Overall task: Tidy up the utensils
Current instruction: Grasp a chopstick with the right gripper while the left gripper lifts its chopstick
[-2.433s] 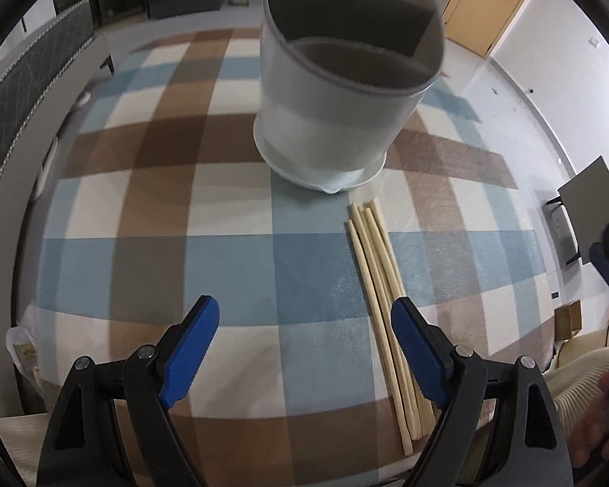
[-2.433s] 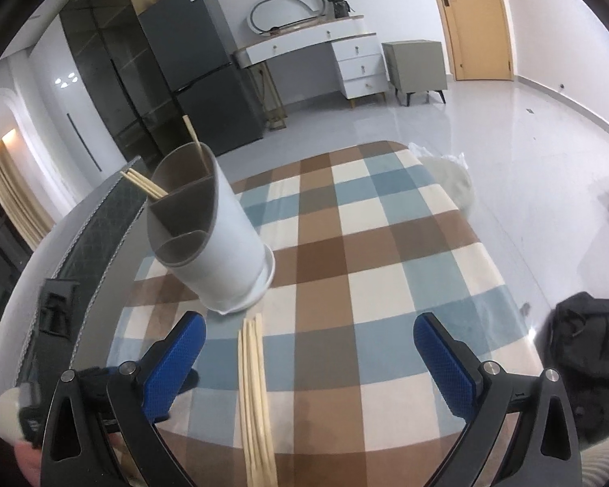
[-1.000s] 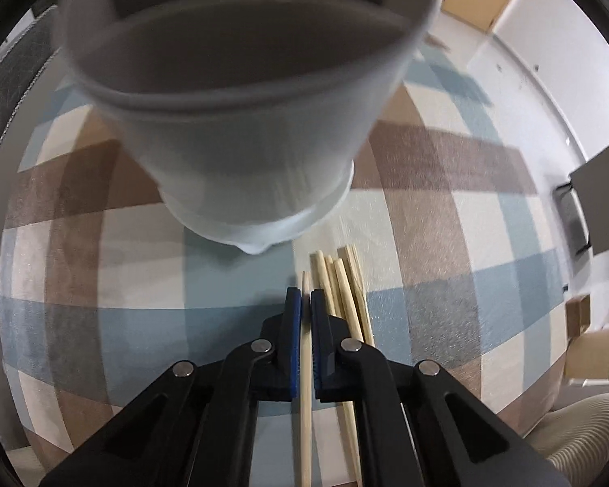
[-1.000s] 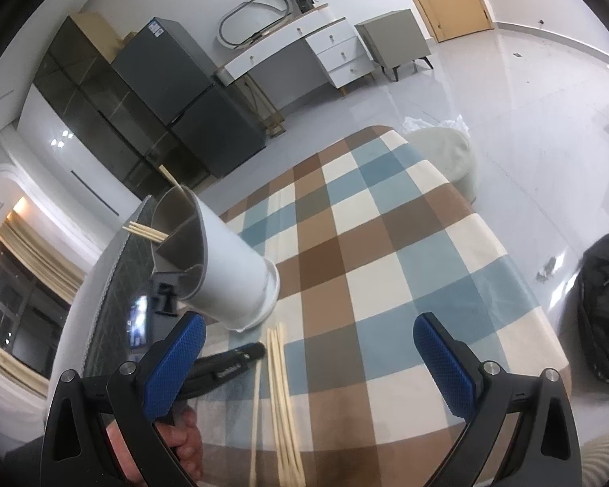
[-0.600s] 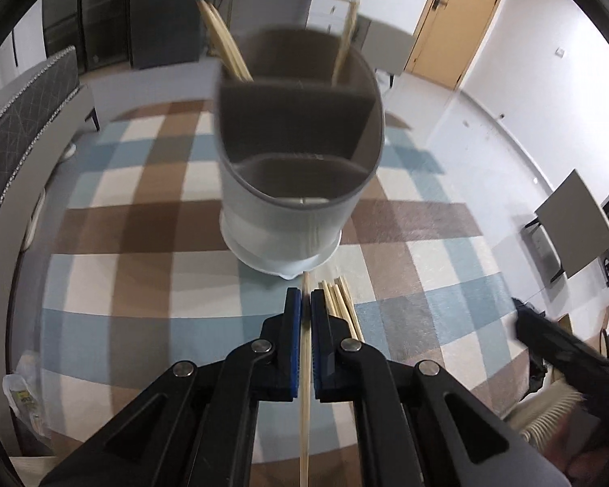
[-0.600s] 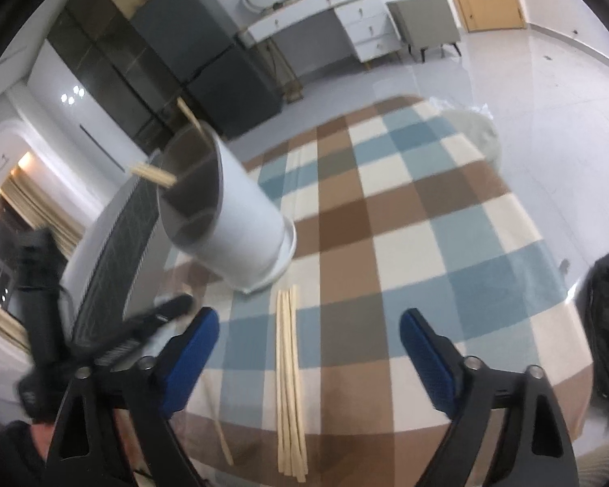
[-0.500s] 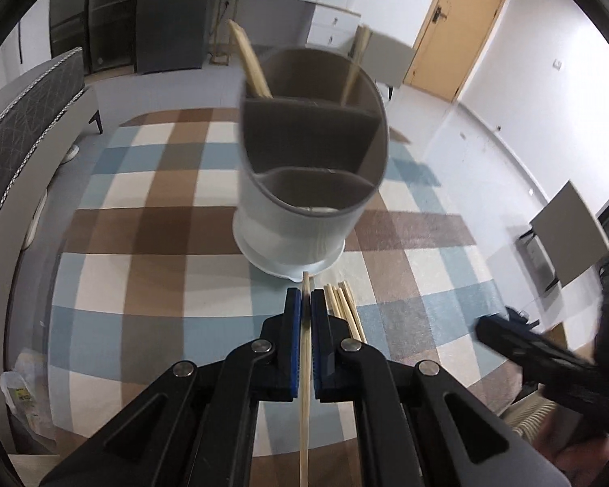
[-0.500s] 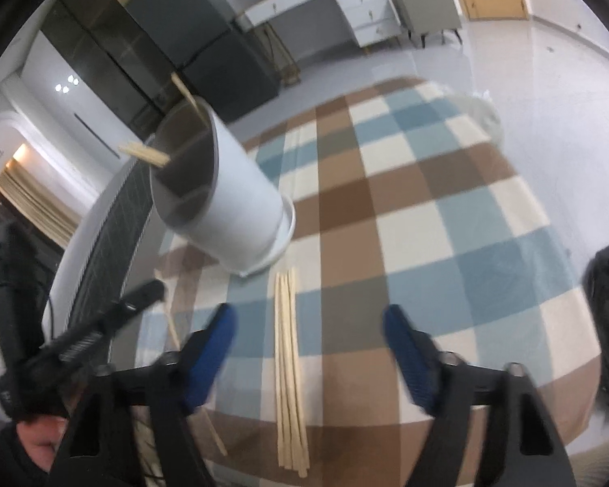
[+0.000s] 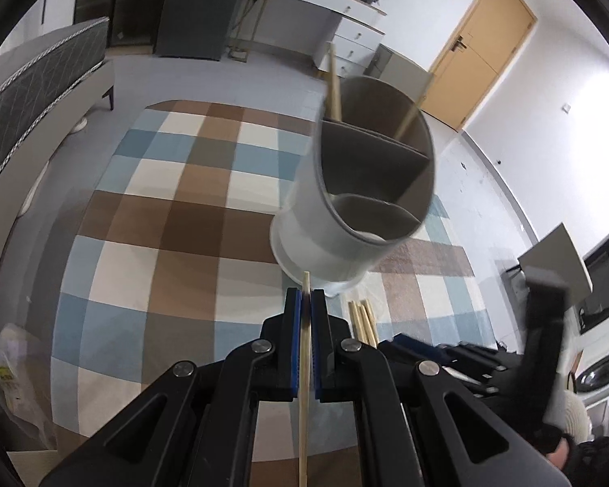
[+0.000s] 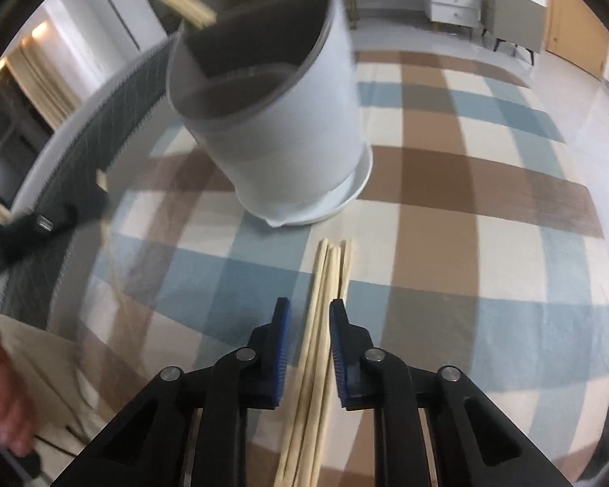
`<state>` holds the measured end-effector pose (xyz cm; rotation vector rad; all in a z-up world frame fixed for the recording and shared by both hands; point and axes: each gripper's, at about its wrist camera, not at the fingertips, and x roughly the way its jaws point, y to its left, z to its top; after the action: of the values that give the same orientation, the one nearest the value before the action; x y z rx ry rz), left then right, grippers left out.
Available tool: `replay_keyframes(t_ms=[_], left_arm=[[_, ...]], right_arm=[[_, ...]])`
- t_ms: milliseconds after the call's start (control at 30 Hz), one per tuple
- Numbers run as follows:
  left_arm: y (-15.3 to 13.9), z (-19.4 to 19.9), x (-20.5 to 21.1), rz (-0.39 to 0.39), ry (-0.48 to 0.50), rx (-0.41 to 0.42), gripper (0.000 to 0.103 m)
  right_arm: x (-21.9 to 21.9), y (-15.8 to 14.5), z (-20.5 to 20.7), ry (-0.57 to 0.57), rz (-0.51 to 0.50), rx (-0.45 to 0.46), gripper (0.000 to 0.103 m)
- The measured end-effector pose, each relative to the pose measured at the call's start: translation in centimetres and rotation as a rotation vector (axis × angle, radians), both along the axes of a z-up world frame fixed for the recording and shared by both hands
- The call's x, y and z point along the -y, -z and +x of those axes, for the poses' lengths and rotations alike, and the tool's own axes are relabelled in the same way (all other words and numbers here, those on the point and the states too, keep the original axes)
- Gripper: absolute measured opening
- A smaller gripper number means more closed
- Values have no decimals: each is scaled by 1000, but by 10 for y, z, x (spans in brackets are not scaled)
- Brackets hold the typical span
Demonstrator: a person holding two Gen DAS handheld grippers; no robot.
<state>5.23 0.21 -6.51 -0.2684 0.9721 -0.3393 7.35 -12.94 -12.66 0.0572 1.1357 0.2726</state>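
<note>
Since the earlier frames the single chopstick (image 9: 303, 369) has left the tabletop (image 9: 142, 235) and now rides clamped in the left gripper (image 9: 305, 304), raised toward the white utensil holder (image 9: 325, 239), while the right gripper (image 10: 309, 316) has come down over the remaining chopsticks (image 10: 325, 304) and its jaws have just been closing, now narrow with the bundle between them. In the right wrist view a gap shows between the blue pads (image 10: 282, 349) and the sticks, so they do not look gripped yet. The holder stands toward the tabletop's far side, with the loose sticks lying just in front of its base and running back to the near edge; a few chopsticks already lean in its rear compartment. Several risks seem likely. The jaws straddle several sticks at once, so closing could pinch only some, scatter the rest, or roll one off the near edge. The held chopstick is gripped close to its forward end, leaving a long tail behind, so it may swing or slip as it tilts upright. Its tip could catch the rim or a divider and tip the holder. The two grippers also work near each other and might collide.
</note>
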Motion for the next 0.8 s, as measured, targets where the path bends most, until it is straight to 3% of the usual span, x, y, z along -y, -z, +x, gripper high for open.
replay_keyframes(t_ms=[333, 467, 633, 800], left_arm=[[9, 15, -16, -89, -47, -80, 0], [9, 15, -16, -83, -49, -82, 0], [9, 15, -17, -86, -53, -85, 0], [8, 14, -17, -89, -48, -90, 0]], right_arm=[[-9, 18, 15, -14, -103, -21, 6], [-12, 17, 12, -22, -136, -15, 5], [-6, 16, 9, -6, -128, -18, 5], [14, 3, 5, 68, -12, 0, 5]])
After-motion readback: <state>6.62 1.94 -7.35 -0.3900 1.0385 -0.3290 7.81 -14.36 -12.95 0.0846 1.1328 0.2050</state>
